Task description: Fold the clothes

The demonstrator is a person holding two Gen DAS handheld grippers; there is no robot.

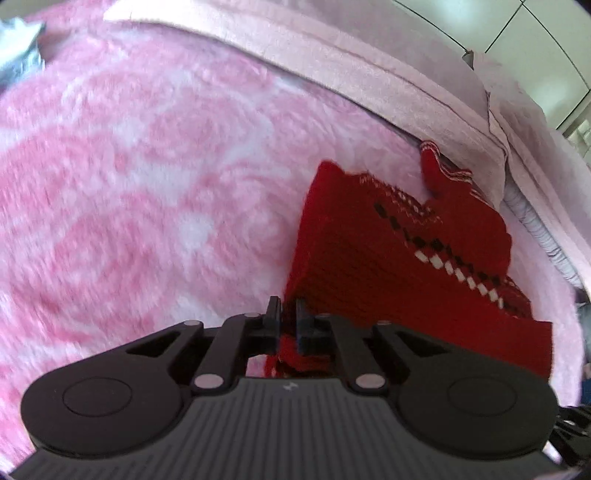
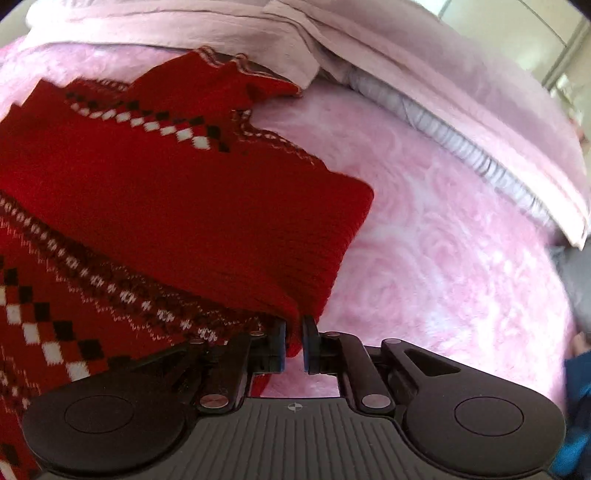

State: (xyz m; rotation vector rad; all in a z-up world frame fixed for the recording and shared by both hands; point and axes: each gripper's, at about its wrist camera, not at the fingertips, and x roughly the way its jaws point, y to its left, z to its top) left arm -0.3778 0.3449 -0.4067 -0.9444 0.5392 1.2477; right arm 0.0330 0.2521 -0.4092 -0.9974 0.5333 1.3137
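A red knitted sweater [image 1: 388,251] with black and white diamond bands lies partly folded on a pink fluffy blanket [image 1: 147,184]. My left gripper [image 1: 288,314] is shut on the sweater's near left corner. In the right wrist view the same sweater [image 2: 166,192] fills the left half, and my right gripper [image 2: 294,332] is shut on its near right corner, with red knit pinched between the jaws. A sleeve end [image 2: 221,74] reaches toward the far bedding.
A folded pale pink sheet or duvet [image 1: 369,74] runs along the far side of the blanket [image 2: 443,258]. A grey crumpled item [image 1: 18,51] sits at the far left. Blue fabric [image 2: 576,424] shows at the right edge. White cupboards [image 1: 517,29] stand behind.
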